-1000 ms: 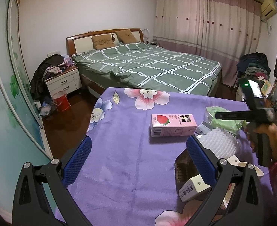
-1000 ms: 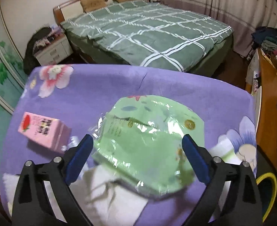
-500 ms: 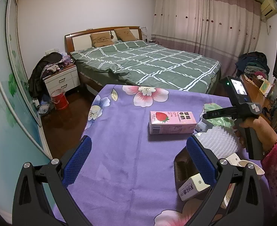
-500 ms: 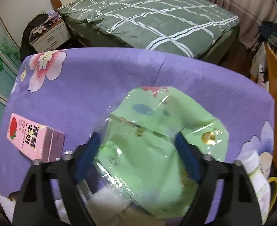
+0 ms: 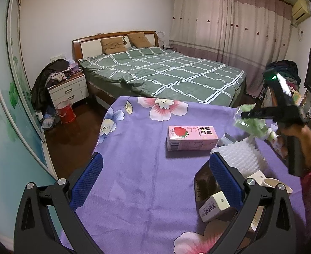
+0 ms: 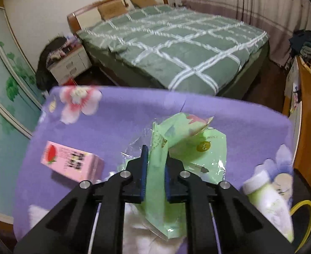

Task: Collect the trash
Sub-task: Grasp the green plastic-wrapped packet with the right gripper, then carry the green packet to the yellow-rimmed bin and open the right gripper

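Note:
My right gripper (image 6: 156, 158) is closing its jaws on a crumpled green plastic wrapper (image 6: 197, 148), and the blue pads pinch a fold of it. In the left wrist view that right gripper (image 5: 246, 114) holds the green wrapper (image 5: 252, 124) lifted above the table at the right, in a person's hand. My left gripper (image 5: 155, 160) hangs open over the purple flowered tablecloth (image 5: 134, 169), nothing between its fingers. A pink strawberry milk carton (image 5: 191, 137) lies on its side ahead of it; the right wrist view shows this carton (image 6: 70, 160) left of the wrapper.
White foam netting (image 5: 238, 156), a brown plastic tray (image 5: 204, 186) and a small white box (image 5: 214, 207) lie by my left gripper's right finger. A pale green bottle (image 6: 269, 201) stands at the table's right edge above a yellow-rimmed bin (image 6: 303, 209). A bed (image 5: 166, 74) lies beyond.
The right gripper went from wide open around the flat green wrapper to pinched on it, and has lifted it off the table, crumpling it. The left gripper has stayed put.

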{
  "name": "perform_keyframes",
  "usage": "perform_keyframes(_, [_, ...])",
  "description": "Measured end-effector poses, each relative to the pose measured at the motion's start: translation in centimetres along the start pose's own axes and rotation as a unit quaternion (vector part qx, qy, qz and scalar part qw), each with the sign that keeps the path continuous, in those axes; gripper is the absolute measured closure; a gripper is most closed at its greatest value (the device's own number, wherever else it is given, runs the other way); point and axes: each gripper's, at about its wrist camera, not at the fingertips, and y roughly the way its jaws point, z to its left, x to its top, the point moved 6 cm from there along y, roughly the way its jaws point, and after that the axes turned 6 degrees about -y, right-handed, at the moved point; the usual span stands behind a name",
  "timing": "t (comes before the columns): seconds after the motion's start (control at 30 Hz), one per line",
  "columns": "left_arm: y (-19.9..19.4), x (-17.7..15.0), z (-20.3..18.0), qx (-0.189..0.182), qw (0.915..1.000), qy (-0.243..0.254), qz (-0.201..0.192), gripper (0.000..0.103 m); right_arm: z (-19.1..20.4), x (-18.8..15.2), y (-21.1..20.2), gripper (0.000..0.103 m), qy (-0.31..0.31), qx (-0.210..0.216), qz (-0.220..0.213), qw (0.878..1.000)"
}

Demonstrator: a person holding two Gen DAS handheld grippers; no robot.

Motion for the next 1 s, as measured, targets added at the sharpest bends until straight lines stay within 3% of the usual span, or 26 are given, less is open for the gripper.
perform_keyframes(0.23, [-1.6, -0.5, -2.2, -0.029, 0.9994, 0.018, -0.002, 0.004, -3.1, -1.6, -9.1, 0.090, 0.010, -0.002, -0.050, 0.999])
perform_keyframes(0.47, [-3.2, -2.2, -6.1, -0.074, 0.9962, 0.046, 0.003, 0.004, -12.9, -9.0, -14.9, 0.089, 0.064, -0.087, -0.046, 0.993])
perform_keyframes(0.7, [-3.6, -5.7, -10.7, -0.108, 0.9897, 0.089, 0.032, 0.004, -24.4, -18.5, -12.8, 0.089, 0.158, -0.158, 0.014, 0.975])
perform_keyframes(0.83, [-3.4, -7.5, -13.0, -0.125, 0.9855, 0.102, 0.053, 0.004, -27.8, -21.9, -10.0, 0.088, 0.182, -0.166, 0.046, 0.968])
perform_keyframes(1.0, [-3.5, -8.8, -15.4, -0.132, 0.9813, 0.124, 0.064, 0.004, -30.3, -24.1, -8.2, 0.077, 0.203, -0.163, 0.058, 0.964])
